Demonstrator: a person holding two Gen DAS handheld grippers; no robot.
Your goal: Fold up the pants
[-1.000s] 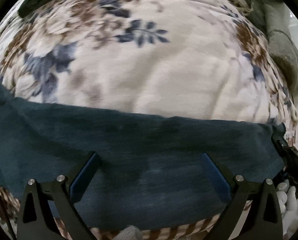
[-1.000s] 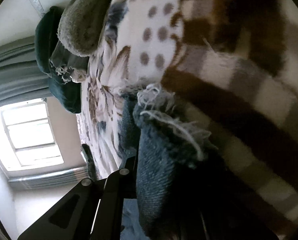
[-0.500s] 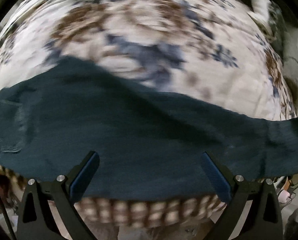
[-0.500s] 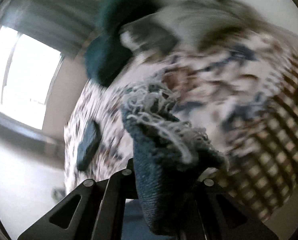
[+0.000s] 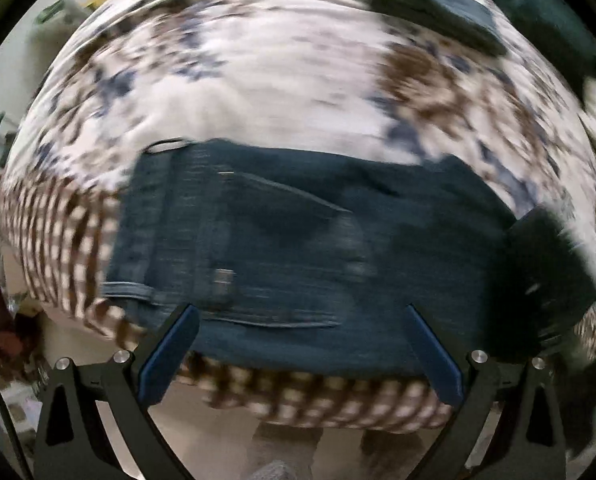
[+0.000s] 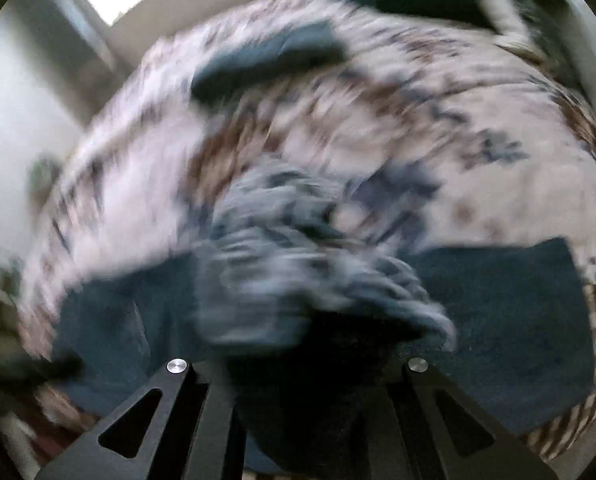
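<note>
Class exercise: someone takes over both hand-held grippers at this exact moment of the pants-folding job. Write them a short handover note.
Right hand-held gripper: shut on the frayed hem of the jeans, carried above the bed.
Left hand-held gripper: open, empty, pointing down over the waist end of the jeans.
Where things are: the jeans lie across the floral bedspread near its checked edge; another dark folded garment sits farther back.
Done: hem picked up, fold apparently begun.
Left: lay the hem down toward the waistband, release, smooth, probably fold again.
</note>
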